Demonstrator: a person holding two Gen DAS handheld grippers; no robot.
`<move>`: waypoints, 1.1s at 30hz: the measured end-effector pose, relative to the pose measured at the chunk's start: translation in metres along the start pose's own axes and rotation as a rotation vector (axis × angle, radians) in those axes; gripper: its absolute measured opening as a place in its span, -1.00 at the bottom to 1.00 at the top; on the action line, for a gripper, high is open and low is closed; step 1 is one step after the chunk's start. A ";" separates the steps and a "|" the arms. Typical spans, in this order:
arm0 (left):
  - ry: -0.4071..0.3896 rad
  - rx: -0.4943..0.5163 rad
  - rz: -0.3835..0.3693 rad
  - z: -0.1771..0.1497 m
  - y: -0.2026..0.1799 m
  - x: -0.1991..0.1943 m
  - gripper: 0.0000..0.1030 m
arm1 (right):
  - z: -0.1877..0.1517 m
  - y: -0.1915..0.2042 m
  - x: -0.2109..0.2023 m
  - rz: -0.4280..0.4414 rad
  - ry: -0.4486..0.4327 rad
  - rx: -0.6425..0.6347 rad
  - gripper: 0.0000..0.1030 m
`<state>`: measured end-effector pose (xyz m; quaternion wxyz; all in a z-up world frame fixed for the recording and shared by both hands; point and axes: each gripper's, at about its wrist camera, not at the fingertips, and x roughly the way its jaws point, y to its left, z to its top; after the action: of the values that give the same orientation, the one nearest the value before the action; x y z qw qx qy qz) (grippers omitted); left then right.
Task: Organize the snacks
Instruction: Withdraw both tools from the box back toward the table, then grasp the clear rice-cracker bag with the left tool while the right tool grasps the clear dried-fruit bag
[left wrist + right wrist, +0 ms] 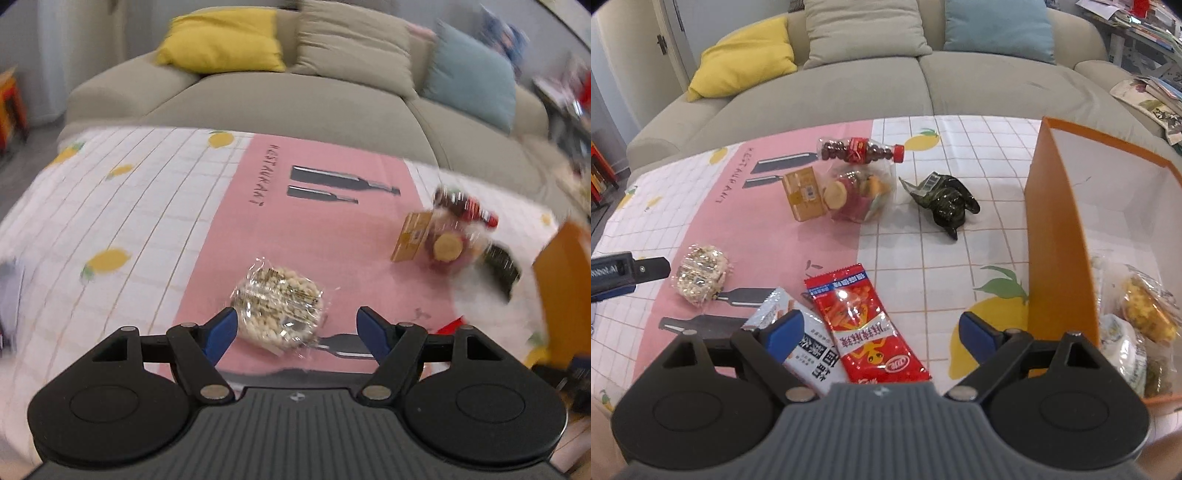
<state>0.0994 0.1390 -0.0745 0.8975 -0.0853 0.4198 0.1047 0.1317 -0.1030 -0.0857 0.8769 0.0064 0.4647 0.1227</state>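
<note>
A clear-wrapped puffed rice cake (pixel 279 307) lies on the pink cloth, just ahead of and between the fingers of my open left gripper (pixel 297 328); it also shows in the right wrist view (pixel 701 274). My right gripper (pixel 882 332) is open and empty above a red snack packet (pixel 866 325) and a white packet (pixel 801 338). Farther back lie a yellow box (pixel 804 192), a clear bag of mixed snacks (pixel 862 195), a small bottle of dark candies (pixel 858 149) and a dark green packet (pixel 947 201). An orange box (pixel 1058 236) at right holds several wrapped snacks (pixel 1145 306).
The table is covered by a pink and white lemon-print cloth (pixel 960 147). A beige sofa (pixel 886 85) with yellow, beige and blue cushions stands right behind the table. A cluttered shelf (pixel 1145 33) is at the far right.
</note>
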 end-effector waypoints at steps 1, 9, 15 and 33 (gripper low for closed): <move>0.002 0.034 0.013 0.000 -0.002 0.006 0.68 | 0.002 0.000 0.005 -0.002 0.008 0.001 0.74; 0.026 0.119 0.009 0.000 0.002 0.045 0.71 | 0.020 0.002 0.043 0.012 0.033 -0.015 0.77; 0.047 0.228 -0.030 -0.003 0.006 0.058 0.73 | 0.044 0.010 0.064 0.027 -0.026 -0.063 0.94; 0.056 0.386 -0.027 0.001 -0.007 0.083 0.96 | 0.104 0.031 0.147 -0.032 -0.108 -0.100 0.92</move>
<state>0.1541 0.1423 -0.1376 0.8865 0.0802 0.4556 0.0079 0.2890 -0.0296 -0.1423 0.9016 -0.0384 0.4103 0.1315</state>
